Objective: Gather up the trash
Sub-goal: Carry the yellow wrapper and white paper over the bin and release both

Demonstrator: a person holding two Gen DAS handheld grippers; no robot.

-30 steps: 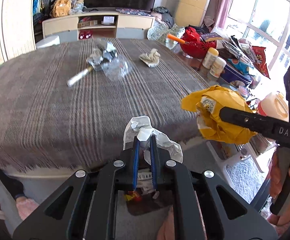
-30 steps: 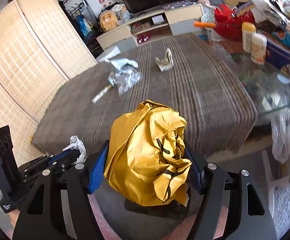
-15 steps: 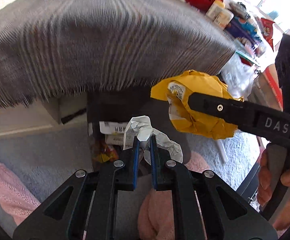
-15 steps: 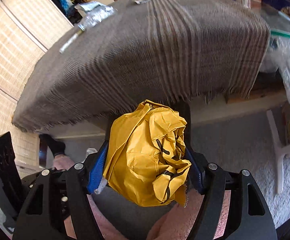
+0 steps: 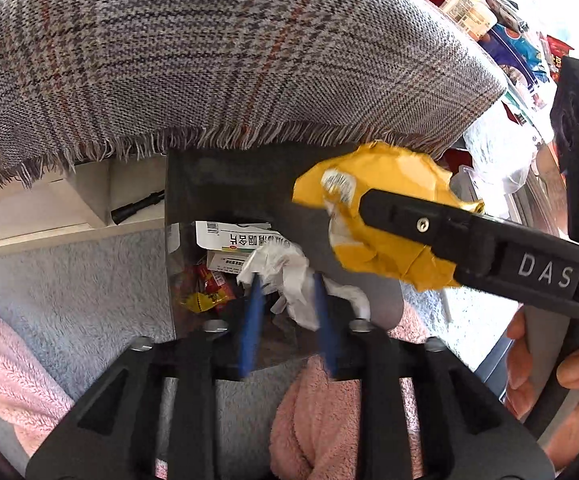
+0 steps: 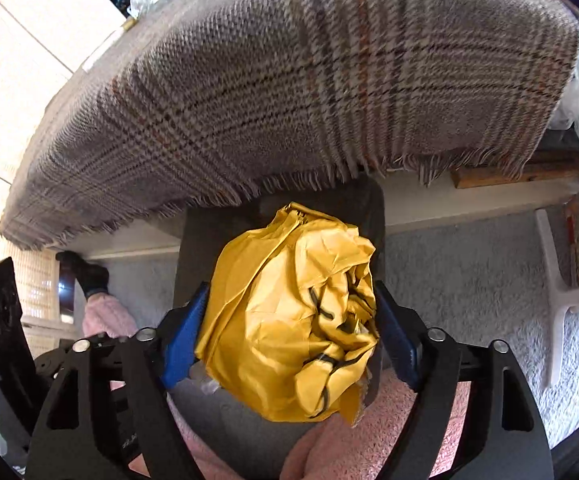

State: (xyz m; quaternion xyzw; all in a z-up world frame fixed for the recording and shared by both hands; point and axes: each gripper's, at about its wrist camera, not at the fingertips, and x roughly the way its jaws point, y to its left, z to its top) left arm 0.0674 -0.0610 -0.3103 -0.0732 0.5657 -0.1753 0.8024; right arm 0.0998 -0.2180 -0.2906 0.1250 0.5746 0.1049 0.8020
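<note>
My left gripper [image 5: 285,284] has its blue fingers spread apart, and a crumpled white paper [image 5: 289,276] sits loose between them, over a dark grey trash bin [image 5: 233,184] that holds boxes and wrappers. My right gripper [image 6: 289,312] is shut on a crumpled yellow wrapper [image 6: 289,320] and holds it above the same bin [image 6: 201,240]. The wrapper also shows in the left wrist view [image 5: 381,216], to the right of the white paper.
The fringed plaid tablecloth [image 5: 229,60] hangs just over the bin's far side. Grey carpet [image 5: 69,280] lies around it. My pink-clad legs [image 5: 313,412] are below. A white plastic stool [image 6: 561,292] stands at the right. Cluttered shelves [image 5: 521,56] are far right.
Both grippers have dropped from table height down over the bin. The left gripper's fingers have opened, letting go of the white paper. The right still grips the yellow wrapper.
</note>
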